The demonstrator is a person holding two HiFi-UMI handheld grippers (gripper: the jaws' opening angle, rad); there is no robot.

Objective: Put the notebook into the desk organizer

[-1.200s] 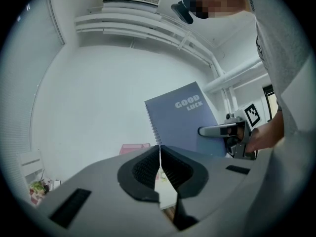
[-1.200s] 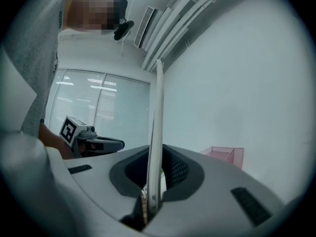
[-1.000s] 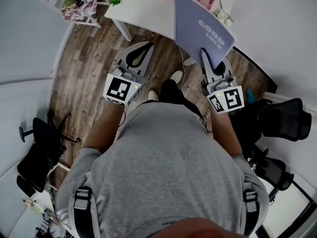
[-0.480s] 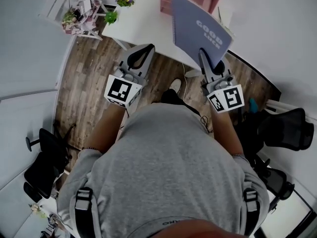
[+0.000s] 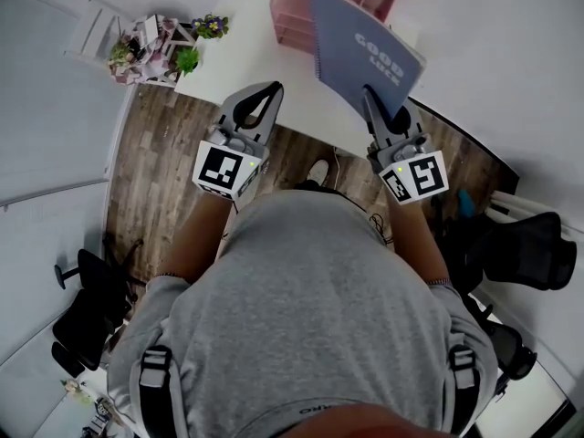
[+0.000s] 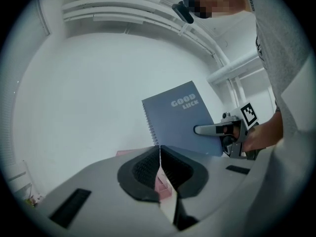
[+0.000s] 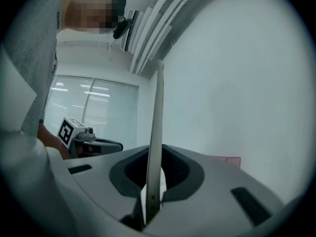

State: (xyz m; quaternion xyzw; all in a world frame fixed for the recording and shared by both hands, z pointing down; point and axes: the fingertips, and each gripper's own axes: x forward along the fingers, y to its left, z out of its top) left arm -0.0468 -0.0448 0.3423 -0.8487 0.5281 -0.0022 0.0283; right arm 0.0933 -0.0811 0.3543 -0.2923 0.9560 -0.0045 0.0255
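Left gripper [image 5: 270,89] pinched shut, empty, over the table's [image 5: 239,51] near edge. The notebook [image 5: 363,55] is airborne above the table, upright on edge with its long axis near vertical. Cover faces left, spiral edge toward the pink organizer [image 5: 294,9] at the far edge. Right gripper [image 5: 372,99] is clamped on the notebook's lower near corner.

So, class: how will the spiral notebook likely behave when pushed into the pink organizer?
The notebook is probably fairly stiff: pinched at one edge by the right gripper, it stands straight without sagging. It seems light, since one grip carries it. Its spiral binding might snag on the rim of the organizer.
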